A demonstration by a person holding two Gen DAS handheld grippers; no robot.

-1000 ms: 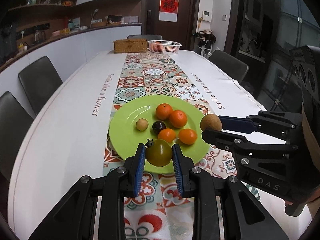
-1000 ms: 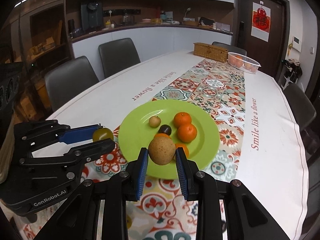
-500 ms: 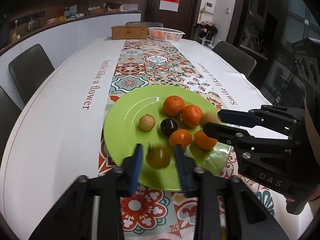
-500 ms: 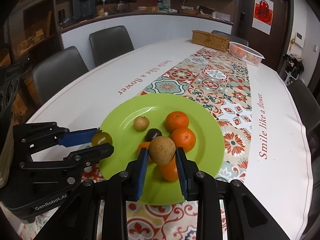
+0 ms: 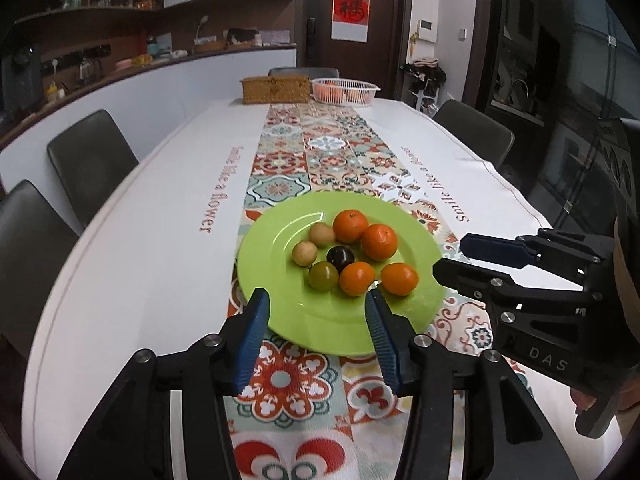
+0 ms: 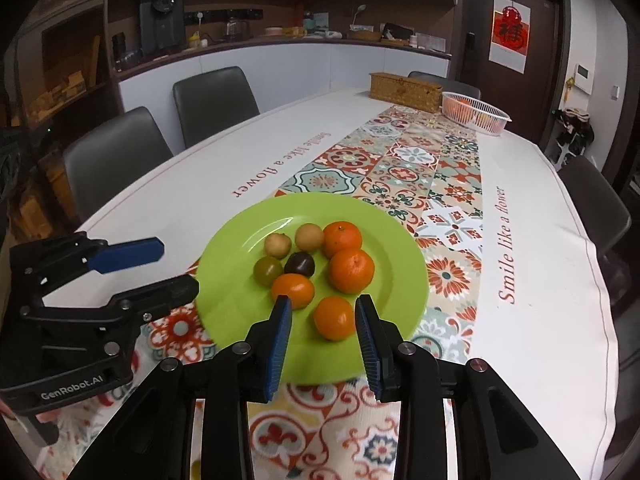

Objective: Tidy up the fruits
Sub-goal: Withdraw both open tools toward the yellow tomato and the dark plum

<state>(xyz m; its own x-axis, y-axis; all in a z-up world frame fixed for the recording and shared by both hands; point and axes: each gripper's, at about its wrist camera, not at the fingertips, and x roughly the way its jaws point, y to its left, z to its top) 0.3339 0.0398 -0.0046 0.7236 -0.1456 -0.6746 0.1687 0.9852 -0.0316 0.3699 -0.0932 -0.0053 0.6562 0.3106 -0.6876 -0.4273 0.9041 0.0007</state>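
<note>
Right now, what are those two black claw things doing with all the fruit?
A person holds a gripper in each hand and is sorting fruit onto the green plate. Both the left gripper and the right gripper are open and hold nothing. Eight fruits sit on the plate, among them four oranges, a green tomato and a dark plum.

Grey chairs [image 6: 214, 100], dark door [image 5: 352, 20]

left wrist: near, faces down-table | right wrist: same, angled leftward | shared: green plate [image 5: 280, 312]
</note>
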